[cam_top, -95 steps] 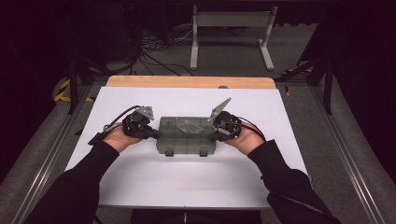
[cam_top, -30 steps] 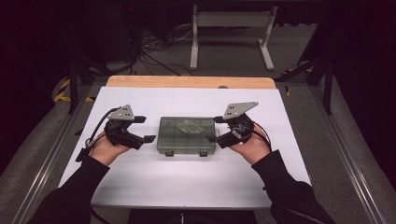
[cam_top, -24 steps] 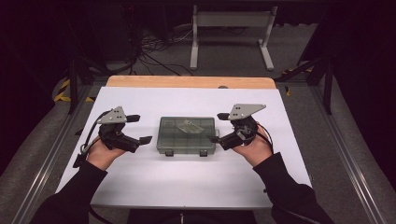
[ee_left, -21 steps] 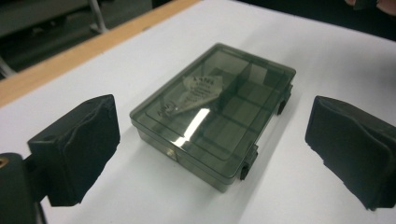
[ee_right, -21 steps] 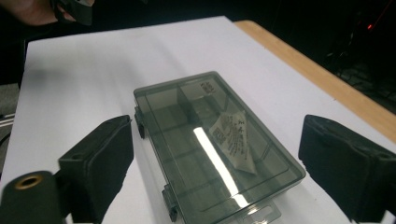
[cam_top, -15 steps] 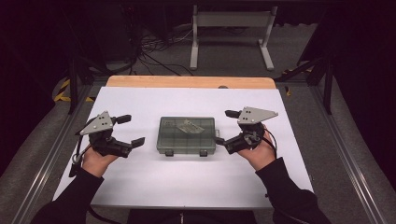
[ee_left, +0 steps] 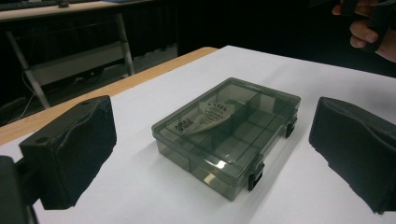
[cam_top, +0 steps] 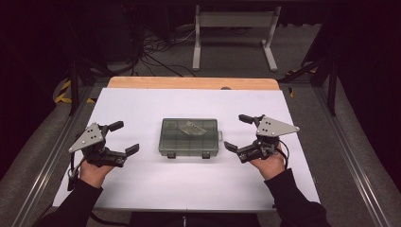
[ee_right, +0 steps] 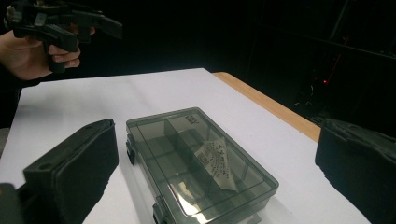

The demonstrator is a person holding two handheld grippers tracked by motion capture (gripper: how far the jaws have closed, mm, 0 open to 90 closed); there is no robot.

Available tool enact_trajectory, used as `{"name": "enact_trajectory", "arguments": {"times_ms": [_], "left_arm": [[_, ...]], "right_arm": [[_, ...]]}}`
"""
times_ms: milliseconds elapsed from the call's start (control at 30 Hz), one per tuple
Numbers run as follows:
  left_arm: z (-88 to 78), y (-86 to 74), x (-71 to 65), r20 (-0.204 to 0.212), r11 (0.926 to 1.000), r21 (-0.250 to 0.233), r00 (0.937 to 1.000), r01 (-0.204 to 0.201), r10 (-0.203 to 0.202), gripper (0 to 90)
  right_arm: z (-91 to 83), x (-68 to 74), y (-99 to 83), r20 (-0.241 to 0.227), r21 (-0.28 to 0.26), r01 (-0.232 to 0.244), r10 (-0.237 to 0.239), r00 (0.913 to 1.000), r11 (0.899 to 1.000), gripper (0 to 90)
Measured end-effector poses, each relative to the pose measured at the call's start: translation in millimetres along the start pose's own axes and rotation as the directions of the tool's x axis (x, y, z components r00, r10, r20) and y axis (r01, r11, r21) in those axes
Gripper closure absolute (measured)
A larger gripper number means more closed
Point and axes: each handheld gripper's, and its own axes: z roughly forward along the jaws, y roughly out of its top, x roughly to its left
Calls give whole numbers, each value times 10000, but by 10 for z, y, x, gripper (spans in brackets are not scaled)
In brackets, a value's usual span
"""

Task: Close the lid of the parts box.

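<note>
The lidded compartment box (cam_top: pixel 189 137) lies closed on the white worktop (cam_top: pixel 142 104) between the left gripper (cam_top: pixel 121 137) and right gripper (cam_top: pixel 241 133), whose fingers, just opened, stand released and apart from it, so the handling looks finished.

The box (cam_top: pixel 189 137) lies on the table (cam_top: pixel 142 104), between both grippers.

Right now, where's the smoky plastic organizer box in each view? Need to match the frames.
High view: organizer box at the middle of the white table, between both grippers.
Left gripper view: centre, latches toward lower right.
Right gripper view: lower centre, running to the bottom edge.
Shared landmark: the folded paper slip inside the box.
</note>
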Motion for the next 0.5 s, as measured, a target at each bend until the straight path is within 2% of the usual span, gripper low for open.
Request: {"name": "enact_trajectory", "arguments": {"times_ms": [100,300,500], "left_arm": [[-36,-54,1,-22,9996,-245,9999,104,-105,7],[-71,-145,-4,-65,9997,-232,10000,-48,46,7],[-120,-281,-1,-100,9993,-363,9999,37,-41,7]], "right_arm": [[-46,13,-69,138,-162,-8,11,9999,9999,0],[-79,38,-199,189,-249,-101,105,9998,9996,0],[-120,66,-325,401,-280,-51,62,9992,9996,0]]}}
